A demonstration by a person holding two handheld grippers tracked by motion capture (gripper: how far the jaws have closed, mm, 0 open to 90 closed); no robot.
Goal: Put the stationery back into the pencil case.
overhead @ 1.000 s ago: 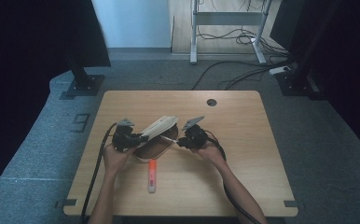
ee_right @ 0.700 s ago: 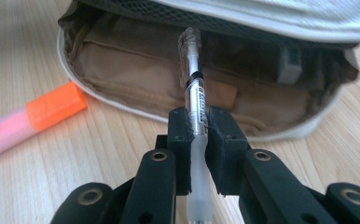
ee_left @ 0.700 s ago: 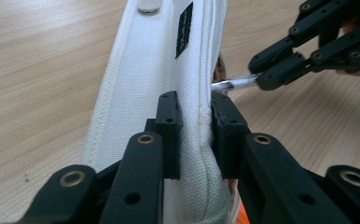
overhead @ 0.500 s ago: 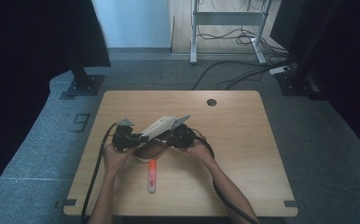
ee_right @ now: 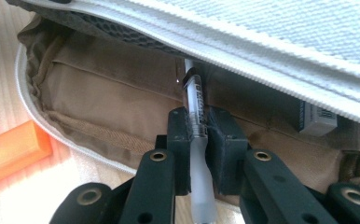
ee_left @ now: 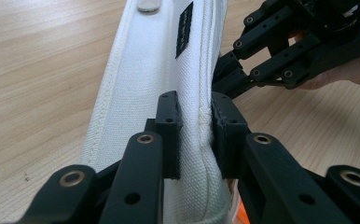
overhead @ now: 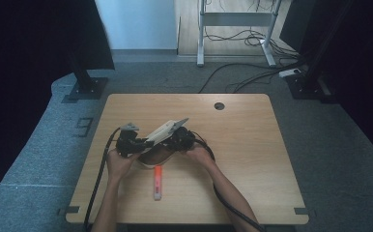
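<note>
A white fabric pencil case with a brown lining lies open on the wooden table. My left gripper is shut on the edge of its raised white lid, holding the lid up. My right gripper is shut on a clear pen with a black clip, its tip pointing into the case under the lid's zipper edge. In the high view the left gripper and right gripper flank the case. The right gripper also shows beyond the lid.
An orange marker lies on the table just in front of the case, and its end shows beside the lining. A small grey eraser-like block sits inside the case. A cable hole marks the table's far side.
My right gripper has moved left toward the case with the pen, closing up to the raised lid. The left gripper and the lid have stayed where they were.
</note>
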